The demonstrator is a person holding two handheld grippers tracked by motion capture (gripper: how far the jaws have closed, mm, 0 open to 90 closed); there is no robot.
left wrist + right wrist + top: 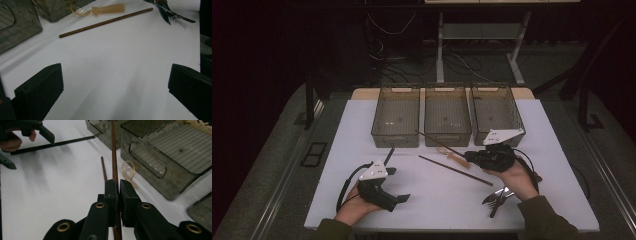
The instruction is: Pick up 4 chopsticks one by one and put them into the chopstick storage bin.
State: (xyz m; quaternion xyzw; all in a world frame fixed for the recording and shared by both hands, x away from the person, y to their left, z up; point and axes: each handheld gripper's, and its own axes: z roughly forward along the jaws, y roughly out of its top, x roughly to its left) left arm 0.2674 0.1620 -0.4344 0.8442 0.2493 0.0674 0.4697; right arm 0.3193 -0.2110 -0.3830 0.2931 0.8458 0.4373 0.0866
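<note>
My right gripper (469,157) (118,186) is shut on a brown chopstick (437,141) (113,150), which slants up and away over the table toward the middle bin (447,121). A second brown chopstick (455,170) (105,22) (103,168) lies flat on the white table. Beside it rests a clear spoon with a tan handle (453,154) (100,10) (128,171). At the front left my left gripper (398,185) (115,85) (27,148) stands wide open over bare table with nothing between its jaws.
Three clear bins (396,120) (496,117) stand in a row at the back of the table (342,150). Dark forks (498,198) (172,12) lie at the front right by the right hand. A black stick (389,155) (55,144) lies near the left gripper.
</note>
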